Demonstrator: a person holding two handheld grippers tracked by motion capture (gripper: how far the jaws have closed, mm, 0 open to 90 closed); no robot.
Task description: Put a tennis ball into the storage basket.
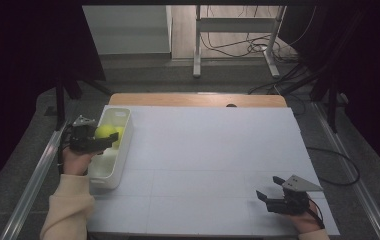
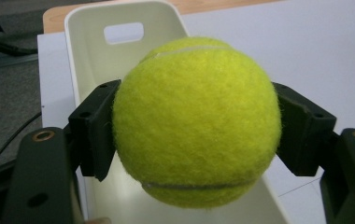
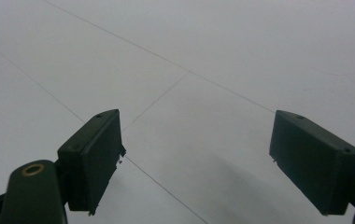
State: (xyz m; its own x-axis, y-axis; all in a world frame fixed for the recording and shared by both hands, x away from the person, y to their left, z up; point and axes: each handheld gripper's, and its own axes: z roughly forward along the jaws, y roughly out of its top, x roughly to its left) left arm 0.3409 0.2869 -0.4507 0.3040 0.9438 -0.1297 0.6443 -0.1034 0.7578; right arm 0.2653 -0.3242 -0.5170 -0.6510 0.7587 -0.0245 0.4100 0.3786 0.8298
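A yellow-green tennis ball [image 2: 196, 123] is clamped between the two black jaws of my left gripper [image 2: 196, 135], held above the long white bin [image 2: 89, 60]. In the high view the left gripper [image 1: 100, 140] hovers over the bin [image 1: 120, 117] at the table's left edge with the ball [image 1: 104, 132] in it. A second tennis ball [image 1: 119, 133] lies inside the bin just behind the held one. My right gripper [image 1: 270, 187] rests low at the front right of the table, open, with bare white tabletop between its jaws [image 3: 196, 158].
The white table surface [image 1: 208, 150] stretches between the two grippers, with a wooden edge strip [image 1: 198, 100] at the back. A metal rail [image 1: 38, 170] runs along the left side; cables and a stand's legs lie on the floor beyond.
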